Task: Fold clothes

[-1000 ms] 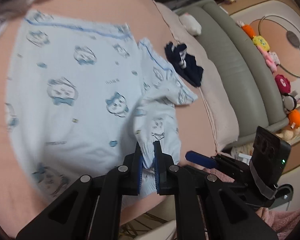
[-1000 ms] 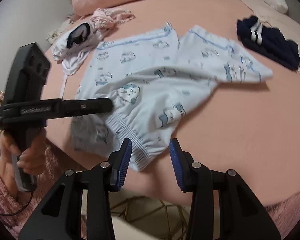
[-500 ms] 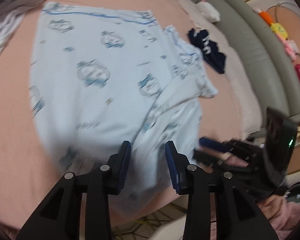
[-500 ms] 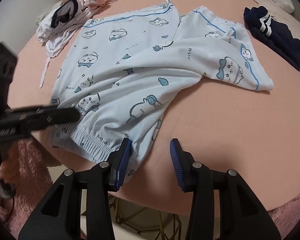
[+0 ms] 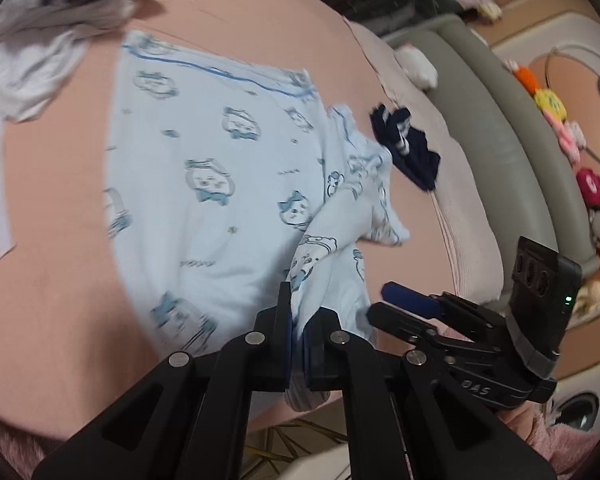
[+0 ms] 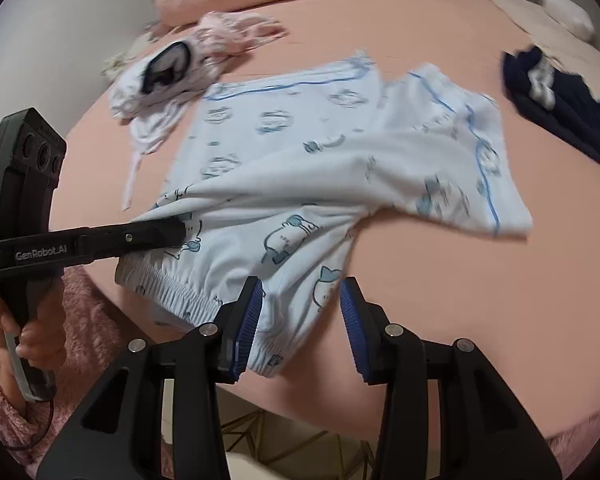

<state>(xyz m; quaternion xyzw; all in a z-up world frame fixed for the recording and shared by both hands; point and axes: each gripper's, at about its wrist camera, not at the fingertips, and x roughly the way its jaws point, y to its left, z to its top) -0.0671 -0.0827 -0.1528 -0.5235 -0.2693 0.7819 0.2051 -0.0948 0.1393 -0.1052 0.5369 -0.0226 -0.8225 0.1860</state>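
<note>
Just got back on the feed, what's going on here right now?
A person is folding light blue cartoon-print pajama shorts on a pink bed. The left gripper has just closed and now pinches the fabric near the elastic waistband. The right gripper is open, with the waistband's other end between its fingers, not yet gripped. A navy garment lies apart.

home bedroom: pink bed (image 6: 440,320), plush toys (image 5: 552,104), strewn laundry (image 6: 168,76).
</note>
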